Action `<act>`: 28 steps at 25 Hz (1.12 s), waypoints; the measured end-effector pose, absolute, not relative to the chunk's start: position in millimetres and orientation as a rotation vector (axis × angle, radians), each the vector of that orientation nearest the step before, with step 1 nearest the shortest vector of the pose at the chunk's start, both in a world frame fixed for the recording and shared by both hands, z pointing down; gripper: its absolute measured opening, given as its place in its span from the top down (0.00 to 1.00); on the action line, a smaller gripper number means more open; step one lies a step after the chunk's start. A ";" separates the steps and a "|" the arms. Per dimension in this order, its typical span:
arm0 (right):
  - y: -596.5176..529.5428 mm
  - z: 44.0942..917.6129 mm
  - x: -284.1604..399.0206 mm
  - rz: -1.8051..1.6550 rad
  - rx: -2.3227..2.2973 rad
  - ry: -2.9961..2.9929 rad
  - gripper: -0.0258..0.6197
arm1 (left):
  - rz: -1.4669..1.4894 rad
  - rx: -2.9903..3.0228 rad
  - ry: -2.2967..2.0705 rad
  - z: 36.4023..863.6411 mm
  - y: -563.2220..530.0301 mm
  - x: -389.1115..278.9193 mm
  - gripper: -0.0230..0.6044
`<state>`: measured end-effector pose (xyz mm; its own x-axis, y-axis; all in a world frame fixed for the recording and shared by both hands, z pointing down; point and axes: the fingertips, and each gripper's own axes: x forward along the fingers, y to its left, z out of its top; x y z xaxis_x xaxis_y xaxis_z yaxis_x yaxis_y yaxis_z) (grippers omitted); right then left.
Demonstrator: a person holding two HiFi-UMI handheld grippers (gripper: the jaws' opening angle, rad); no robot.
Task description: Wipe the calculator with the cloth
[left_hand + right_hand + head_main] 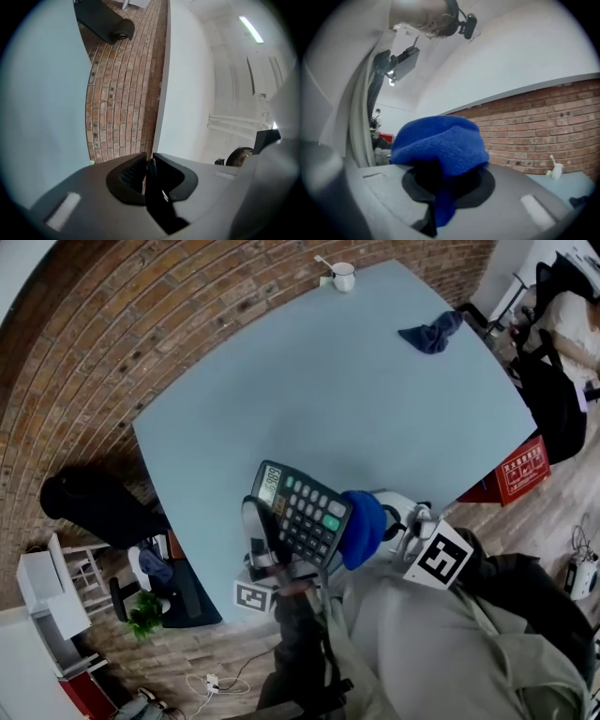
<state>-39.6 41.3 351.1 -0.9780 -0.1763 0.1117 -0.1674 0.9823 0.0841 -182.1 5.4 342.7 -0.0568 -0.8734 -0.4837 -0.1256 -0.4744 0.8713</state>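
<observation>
Here the calculator (302, 512) is held tilted in the air above the near edge of the table (328, 399), keys facing up. The left gripper (270, 545) has its fingers (127, 176) pinched nearly together on the lower edge of the thin case. The right gripper (440, 187) has its fingers clamped on a bunched blue cloth (361, 526), which touches the calculator's right side. The calculator looks light, stiff and smooth, likely to pivot under a hard push, so an edge grip clear of keys and display suits it; the cloth is soft and gives. The table ahead is mostly bare, with a darker cloth (431, 334) and a cup (343, 277) well apart at the far side.
</observation>
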 end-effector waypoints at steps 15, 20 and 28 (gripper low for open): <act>34.6 340.0 -76.2 -1.084 0.210 -2.492 0.87 | -1.236 1.827 -1.480 341.2 8.6 -169.0 0.89; 85.3 345.3 -94.3 -1.205 0.027 -2.482 0.87 | -1.168 1.873 -1.547 341.3 13.2 -174.9 0.89; -37.7 340.8 -68.3 -1.001 0.492 -2.401 0.87 | -1.099 1.965 -1.516 332.8 7.5 -152.2 0.89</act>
<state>-68.3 -37.7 340.8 -0.8155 -0.4963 0.2977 -0.1377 0.6660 0.7332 -152.2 7.5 332.8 0.0907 -0.9401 -0.3285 -0.6045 -0.3141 0.7320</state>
